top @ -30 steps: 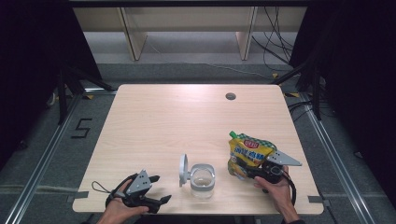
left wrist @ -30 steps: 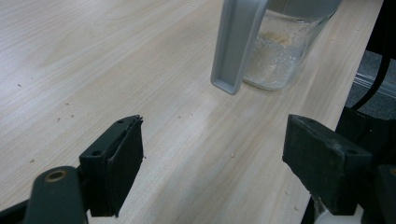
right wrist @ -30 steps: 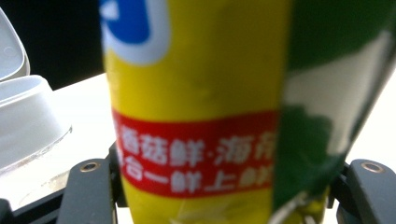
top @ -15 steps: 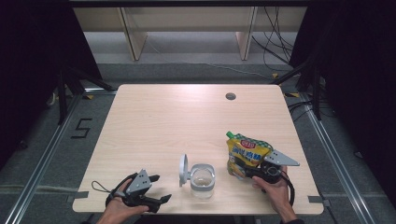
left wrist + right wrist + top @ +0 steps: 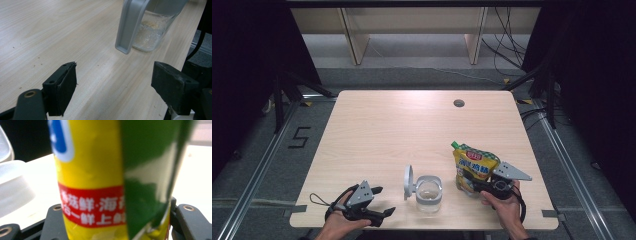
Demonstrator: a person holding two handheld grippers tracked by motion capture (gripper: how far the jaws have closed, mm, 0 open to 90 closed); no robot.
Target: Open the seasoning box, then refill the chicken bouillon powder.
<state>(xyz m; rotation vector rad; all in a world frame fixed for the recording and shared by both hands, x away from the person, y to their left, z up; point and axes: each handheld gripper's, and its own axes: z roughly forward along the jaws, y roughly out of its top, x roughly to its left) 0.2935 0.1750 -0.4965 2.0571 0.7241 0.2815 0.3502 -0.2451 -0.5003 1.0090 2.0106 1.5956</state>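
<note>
**Counter holdings: pouch, jar, two grippers**

- Right gripper [image 5: 490, 186]: sitting at the near right of the counter [image 5: 412, 130], held in a hand [image 5: 506, 210]; jaws gripping the lower part of the yellow-and-green pouch [image 5: 473, 167], shown pinched between them in the right gripper view [image 5: 100, 185].
- Pouch: standing roughly upright, leaning slightly, green top corner pointing far-left; bearing a red band with white characters.
- Glass jar [image 5: 429, 192]: standing near the front edge, just left of the pouch; holding a pale residue [image 5: 150, 32]; grey lid [image 5: 409, 181] standing open on its left side.
- Left gripper [image 5: 379, 202]: resting low at the near left, well apart from the jar; jaws spread wide, holding nothing, pointing toward the jar's lid [image 5: 130, 25].
</note>
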